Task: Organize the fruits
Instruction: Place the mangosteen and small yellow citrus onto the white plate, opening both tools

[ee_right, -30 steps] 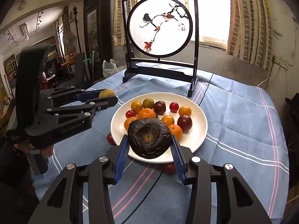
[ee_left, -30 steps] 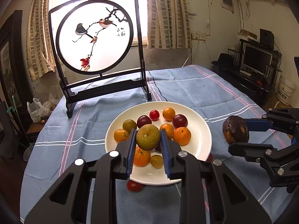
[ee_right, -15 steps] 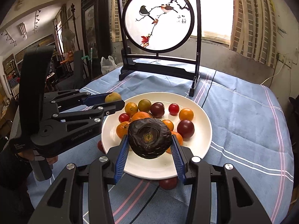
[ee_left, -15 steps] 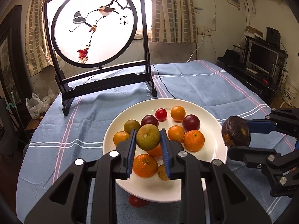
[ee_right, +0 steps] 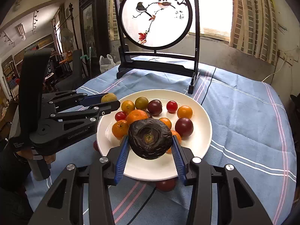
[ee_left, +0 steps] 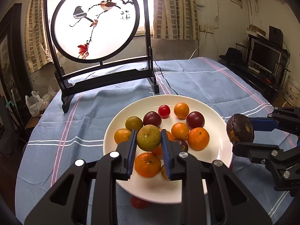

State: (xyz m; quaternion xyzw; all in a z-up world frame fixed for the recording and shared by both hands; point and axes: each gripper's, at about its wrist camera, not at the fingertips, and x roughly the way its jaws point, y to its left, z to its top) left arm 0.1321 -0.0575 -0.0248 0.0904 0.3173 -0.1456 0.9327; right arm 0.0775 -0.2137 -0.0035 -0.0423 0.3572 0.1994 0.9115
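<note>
Green citrus (ee_left: 148, 138) clamped between the pads of the left gripper (ee_left: 149, 146), jaws at their narrowest, hanging over the plate (ee_left: 215, 161) near its middle. Dark wrinkled fruit (ee_right: 150, 138) pinched in the right gripper (ee_right: 150, 151), jaws partly spread to its width, over the plate's six o'clock side in the right view.

Closer and lower than a second ago: plate larger in both views, both loads now above the pile, not short of it. Then barely any drift over the last half second. Probably poised for release.

Little bare plate left: oranges, dark plums and a cherry tomato (ee_left: 164, 110) crowd the centre and twelve o'clock; open white only at three to six o'clock. Risk of rolling off the heap. Two red fruits still on the cloth (ee_left: 196, 78), one (ee_left: 138, 202) at the rim's six o'clock, another (ee_right: 166, 184) likewise in the right view. Bird screen (ee_left: 95, 20) well beyond at twelve o'clock, no obstacle.
</note>
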